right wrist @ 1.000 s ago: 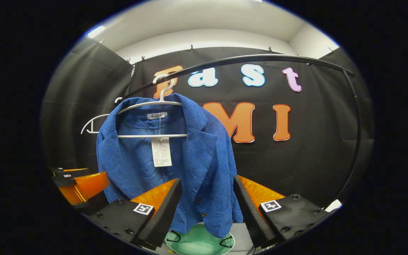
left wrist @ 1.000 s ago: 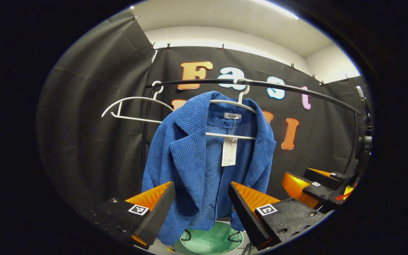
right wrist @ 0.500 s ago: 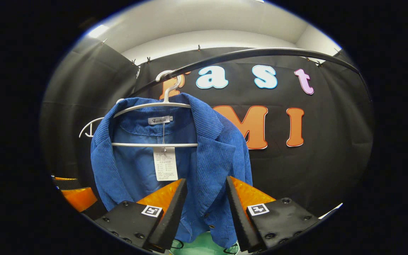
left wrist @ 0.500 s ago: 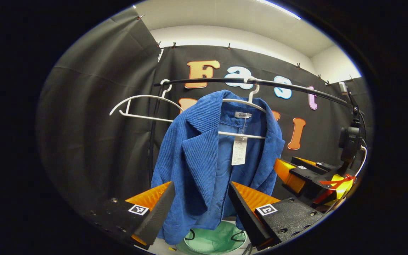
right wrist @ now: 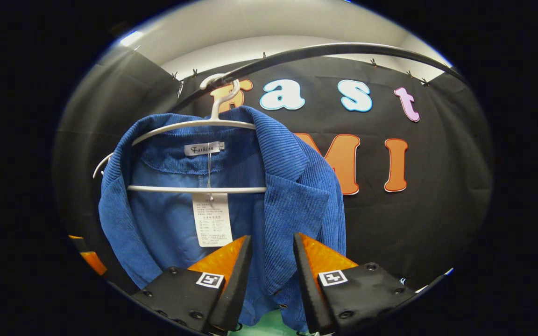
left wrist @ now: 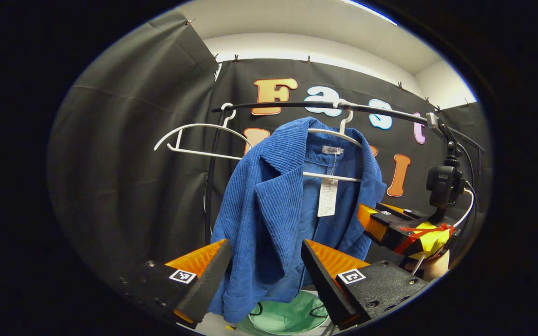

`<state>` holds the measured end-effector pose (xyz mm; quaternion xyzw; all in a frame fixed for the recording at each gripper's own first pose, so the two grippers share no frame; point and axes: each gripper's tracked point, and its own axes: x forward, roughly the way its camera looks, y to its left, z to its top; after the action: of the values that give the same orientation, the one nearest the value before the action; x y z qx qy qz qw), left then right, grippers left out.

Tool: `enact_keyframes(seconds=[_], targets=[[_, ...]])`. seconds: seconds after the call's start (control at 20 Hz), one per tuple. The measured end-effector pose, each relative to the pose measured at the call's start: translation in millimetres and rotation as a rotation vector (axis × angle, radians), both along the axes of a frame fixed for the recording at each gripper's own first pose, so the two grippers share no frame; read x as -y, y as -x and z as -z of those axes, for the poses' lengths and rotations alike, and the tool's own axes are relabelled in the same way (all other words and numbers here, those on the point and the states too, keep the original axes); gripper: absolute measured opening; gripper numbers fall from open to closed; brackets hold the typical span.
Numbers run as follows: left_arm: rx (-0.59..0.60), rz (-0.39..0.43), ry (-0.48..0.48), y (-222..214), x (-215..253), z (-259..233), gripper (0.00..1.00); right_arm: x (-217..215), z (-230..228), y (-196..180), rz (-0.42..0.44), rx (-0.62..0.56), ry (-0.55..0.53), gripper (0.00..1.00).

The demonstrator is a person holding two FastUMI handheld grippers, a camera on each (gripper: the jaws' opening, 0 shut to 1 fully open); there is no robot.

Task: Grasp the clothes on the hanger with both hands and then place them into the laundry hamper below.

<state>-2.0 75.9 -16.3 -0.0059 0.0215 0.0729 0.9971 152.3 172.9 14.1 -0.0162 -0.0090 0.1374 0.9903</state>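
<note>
Approach step: both the left gripper and right gripper gape empty before the blue corduroy jacket; next, each must close on a lapel.

In the left gripper view the left gripper points forward and slightly upward, its two fingers spread wide apart with open space between them. In the right gripper view the right gripper also points forward and up, its fingers set closer together, a narrow gap between the tips, pressing on nothing. The left gripper view also shows the right gripper farther off on the right side, with part of the hand that holds it underneath.
</note>
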Motion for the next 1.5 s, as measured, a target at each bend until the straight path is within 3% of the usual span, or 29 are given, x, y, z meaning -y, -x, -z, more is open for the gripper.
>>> enact_keyframes(seconds=[0.2, 0.3, 0.6, 0.75, 0.8, 0.9, 1.05, 1.25, 1.5], targets=[[-0.005, 0.002, -0.001, -4, -1, 2, 0.95, 0, 4, -20, 0.027, -0.004, 0.011, 0.57], [-0.005, 0.007, -0.006, -5, -1, 1, 0.95, 0, 6, -30, 0.038, -0.010, 0.011, 0.60], [-0.007, 0.016, -0.005, -14, 1, 2, 0.95, -4, 17, -50, 0.022, -0.058, -0.020, 0.57], [-0.010, 0.014, -0.002, -20, 1, 3, 0.95, -5, 17, -51, -0.003, -0.068, -0.045, 0.28], [-0.011, 0.013, 0.000, -22, 3, 4, 0.95, -2, 18, -52, 0.000, -0.066, -0.045, 0.28], [-0.014, 0.013, 0.004, -29, 5, 6, 0.95, 0, 17, -54, -0.013, -0.071, -0.053, 0.09], [-0.007, 0.007, 0.003, -40, 5, 5, 0.92, 4, 15, -52, -0.036, -0.081, -0.082, 0.09], [0.012, -0.004, -0.003, -64, 7, 2, 0.98, 8, 13, -52, -0.068, -0.100, -0.129, 0.09], [0.022, -0.020, -0.016, -84, 7, 1, 0.92, 16, 9, -51, -0.094, -0.108, -0.159, 0.09]])
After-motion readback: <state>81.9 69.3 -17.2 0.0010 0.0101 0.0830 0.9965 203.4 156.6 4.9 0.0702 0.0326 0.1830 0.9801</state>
